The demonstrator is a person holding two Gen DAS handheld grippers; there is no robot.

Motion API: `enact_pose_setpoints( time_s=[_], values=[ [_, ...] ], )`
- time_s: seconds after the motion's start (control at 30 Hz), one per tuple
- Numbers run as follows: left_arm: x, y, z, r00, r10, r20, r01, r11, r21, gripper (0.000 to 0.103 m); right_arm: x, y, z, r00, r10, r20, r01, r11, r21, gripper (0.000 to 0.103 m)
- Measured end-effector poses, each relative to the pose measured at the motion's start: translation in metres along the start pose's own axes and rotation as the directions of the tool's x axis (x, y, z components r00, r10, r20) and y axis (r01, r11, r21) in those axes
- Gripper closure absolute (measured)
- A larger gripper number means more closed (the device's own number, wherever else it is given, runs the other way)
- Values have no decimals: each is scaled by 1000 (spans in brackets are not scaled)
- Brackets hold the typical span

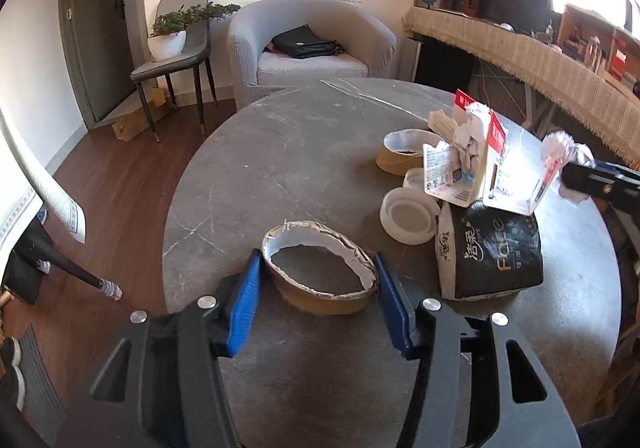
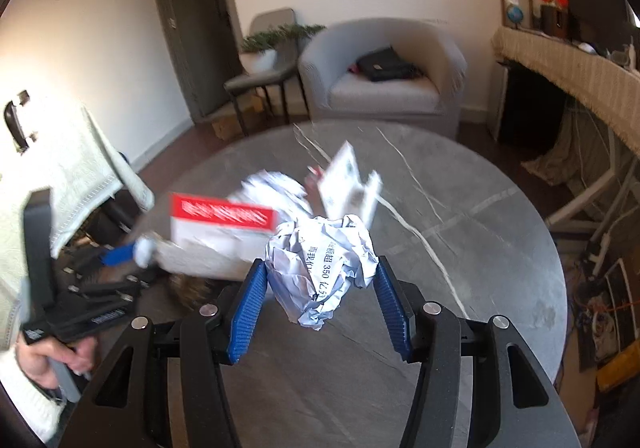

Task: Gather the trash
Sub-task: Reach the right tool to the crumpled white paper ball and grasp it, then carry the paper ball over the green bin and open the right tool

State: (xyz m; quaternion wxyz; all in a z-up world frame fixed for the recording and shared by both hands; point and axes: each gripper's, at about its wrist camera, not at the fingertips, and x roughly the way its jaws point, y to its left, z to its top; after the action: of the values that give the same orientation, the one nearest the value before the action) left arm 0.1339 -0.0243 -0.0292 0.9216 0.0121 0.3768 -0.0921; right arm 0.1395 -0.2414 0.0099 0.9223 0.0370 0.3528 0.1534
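1. Left gripper [image 1: 318, 276]: we have both blue pads against the sides of a torn paper bowl [image 1: 320, 268], pinching it as it sits on the round grey table [image 1: 280, 176].
2. Right gripper [image 2: 320, 280]: pinching a crumpled paper ball [image 2: 320, 268] with printed text, held above the table. Only the right wrist view shows this grip clearly.
3. Left view only: just past the bowl, to the right, a black tissue pack [image 1: 490, 252] with an open red-and-white carton [image 1: 484, 164] stuffed with crumpled paper on top, white lids [image 1: 408, 216] beside it, and a second paper bowl [image 1: 408, 152] behind.
4. The right view shows that carton [image 2: 224, 224] only as blur.
5. Far: grey armchair [image 1: 312, 48] with a black bag [image 1: 304, 44] on the seat.
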Motion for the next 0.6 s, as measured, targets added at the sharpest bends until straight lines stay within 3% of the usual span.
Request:
enact_pose_setpoints(
  time_s=[0.33, 0.6],
  values=[
    [-24, 28, 1, 999, -9, 50, 11, 999, -35, 47, -6, 55, 26, 995, 94, 30, -91, 991, -94, 48],
    [-42, 85, -6, 998, 25, 64, -17, 993, -115, 47, 13, 112, 37, 985, 172, 22, -167, 974, -152, 48]
  ],
)
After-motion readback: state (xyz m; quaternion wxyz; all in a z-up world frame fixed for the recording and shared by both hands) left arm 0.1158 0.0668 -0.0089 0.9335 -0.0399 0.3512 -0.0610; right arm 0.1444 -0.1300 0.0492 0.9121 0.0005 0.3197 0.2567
